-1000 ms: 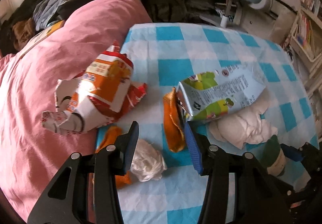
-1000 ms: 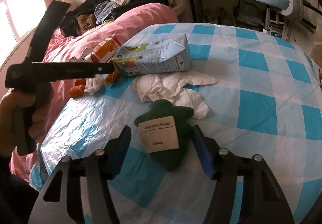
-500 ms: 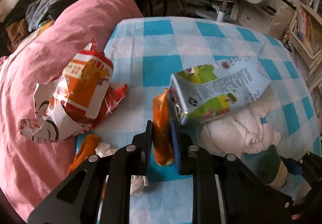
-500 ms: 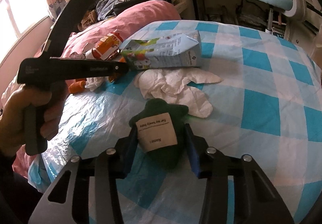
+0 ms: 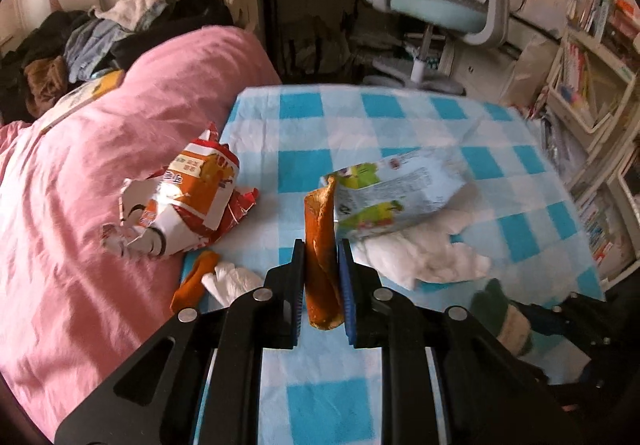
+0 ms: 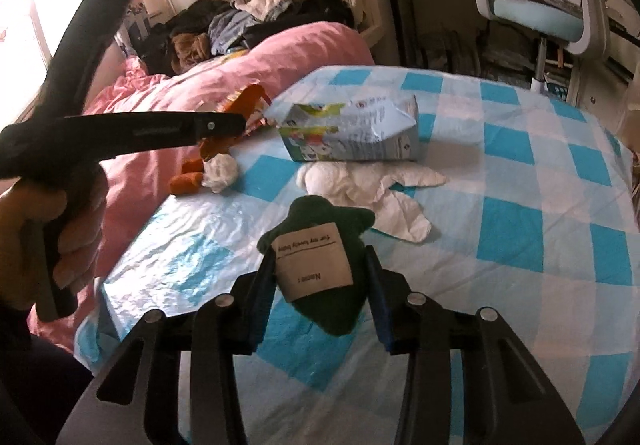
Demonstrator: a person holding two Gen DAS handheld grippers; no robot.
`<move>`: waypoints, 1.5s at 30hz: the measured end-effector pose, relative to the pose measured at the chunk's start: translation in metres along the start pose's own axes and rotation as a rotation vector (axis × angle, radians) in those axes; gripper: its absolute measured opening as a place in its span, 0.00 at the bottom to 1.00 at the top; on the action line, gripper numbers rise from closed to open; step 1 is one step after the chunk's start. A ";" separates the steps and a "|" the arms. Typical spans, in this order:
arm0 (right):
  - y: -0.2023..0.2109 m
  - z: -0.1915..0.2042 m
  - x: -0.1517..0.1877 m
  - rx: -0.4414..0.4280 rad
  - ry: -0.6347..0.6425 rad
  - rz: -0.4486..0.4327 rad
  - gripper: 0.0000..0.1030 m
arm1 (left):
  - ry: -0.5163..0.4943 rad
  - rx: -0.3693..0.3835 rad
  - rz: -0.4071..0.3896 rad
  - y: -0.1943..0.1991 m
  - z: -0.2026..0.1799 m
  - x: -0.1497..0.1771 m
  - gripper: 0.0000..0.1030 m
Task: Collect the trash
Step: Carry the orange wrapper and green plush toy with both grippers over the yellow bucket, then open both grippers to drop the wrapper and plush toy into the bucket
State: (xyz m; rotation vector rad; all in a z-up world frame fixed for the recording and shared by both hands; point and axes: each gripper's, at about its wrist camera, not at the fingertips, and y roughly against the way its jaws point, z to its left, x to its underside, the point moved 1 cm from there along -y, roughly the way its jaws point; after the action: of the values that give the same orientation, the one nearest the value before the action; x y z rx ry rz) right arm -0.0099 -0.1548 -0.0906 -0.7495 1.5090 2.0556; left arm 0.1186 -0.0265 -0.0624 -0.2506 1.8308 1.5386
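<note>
A blue-and-white checked plastic sheet is spread over the bed, and a pink duvet is heaped along its left edge. Most of the trash is gathered near that edge.

The biggest piece, a flattened light-blue drink carton, lies toward the middle of the sheet, partly on a crumpled white tissue. A torn orange-and-white snack bag rests half on the duvet, at the sheet's left edge. A smaller orange peel piece and a small white tissue ball lie beside each other at the near left edge.

The left gripper is pressed together on a long strip of orange peel, which is held upright, and its upper end is close against the carton's open end. It seems that the strip is best raised straight up, so that the carton is not dragged along.

The right gripper is closed around a dark green pouch with a white label, near the sheet's near edge. The pouch looks soft, so a firm pinch at its middle is advised. It cannot be told whether the pouch is already clear of the sheet.

No bin is seen in either view, so both pieces should be kept pinched until one is found.
</note>
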 end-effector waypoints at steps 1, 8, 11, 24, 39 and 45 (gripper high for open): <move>0.002 0.001 -0.001 -0.001 0.003 -0.004 0.41 | 0.006 0.005 -0.009 0.006 -0.001 0.002 0.15; 0.024 0.009 0.004 -0.011 0.017 -0.041 0.41 | 0.014 0.020 -0.066 0.052 -0.021 0.032 0.15; 0.034 0.009 0.011 -0.011 0.013 -0.051 0.41 | 0.023 0.023 -0.080 0.069 -0.027 0.047 0.15; 0.069 0.025 0.046 -0.018 0.038 -0.058 0.41 | 0.045 0.042 -0.062 0.099 -0.045 0.104 0.15; 0.100 0.040 0.110 -0.030 0.052 0.013 0.41 | 0.019 0.038 -0.044 0.130 -0.071 0.173 0.15; 0.103 0.056 0.135 -0.051 0.088 0.068 0.41 | 0.019 0.035 -0.032 0.139 -0.075 0.192 0.15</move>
State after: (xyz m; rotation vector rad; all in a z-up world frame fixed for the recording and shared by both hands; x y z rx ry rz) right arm -0.1857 -0.1217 -0.0966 -0.8286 1.5552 2.1436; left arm -0.1292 -0.0021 -0.0726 -0.2778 1.8574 1.4857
